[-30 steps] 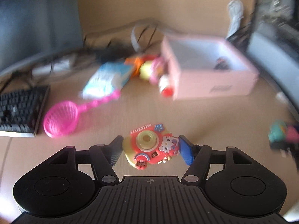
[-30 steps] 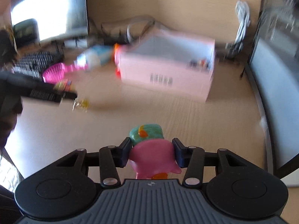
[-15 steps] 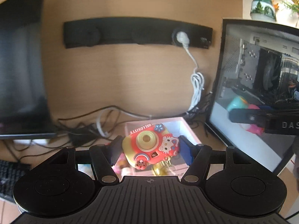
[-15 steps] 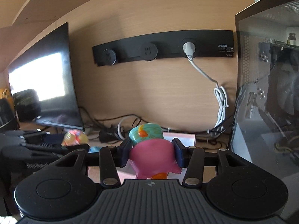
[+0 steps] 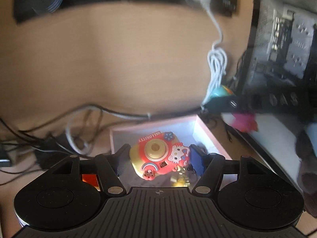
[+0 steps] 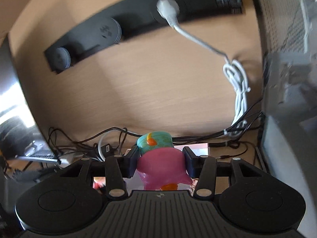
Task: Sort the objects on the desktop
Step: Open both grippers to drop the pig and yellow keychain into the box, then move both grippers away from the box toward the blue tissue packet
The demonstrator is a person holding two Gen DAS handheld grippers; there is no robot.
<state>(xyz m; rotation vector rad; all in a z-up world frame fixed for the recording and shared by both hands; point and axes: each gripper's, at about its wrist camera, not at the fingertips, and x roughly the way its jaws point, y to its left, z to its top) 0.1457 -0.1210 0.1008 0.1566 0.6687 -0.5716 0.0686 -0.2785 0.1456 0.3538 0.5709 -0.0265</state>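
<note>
My left gripper (image 5: 158, 156) is shut on a red and yellow Hello Kitty toy camera (image 5: 158, 154) and holds it above the open pink box (image 5: 210, 138). A small yellow charm (image 5: 179, 178) hangs under the camera. My right gripper (image 6: 161, 159) is shut on a pink and teal toy figure (image 6: 160, 158) and holds it above the same pink box (image 6: 198, 145), whose far rim shows behind the toy. In the left wrist view the right gripper with its pink and teal toy (image 5: 243, 122) hovers to the right of the box.
A wooden back panel carries a black socket strip (image 6: 138, 25) with a white plug and coiled white cable (image 6: 237, 85). Tangled dark cables (image 5: 59, 130) lie behind the box. A computer case (image 5: 287, 49) stands at the right, a monitor (image 6: 11, 99) at the left.
Both grippers lifted their toys from the desk and carried them toward the back, coming over the pink box. Both views now look down a little more into the box.
</note>
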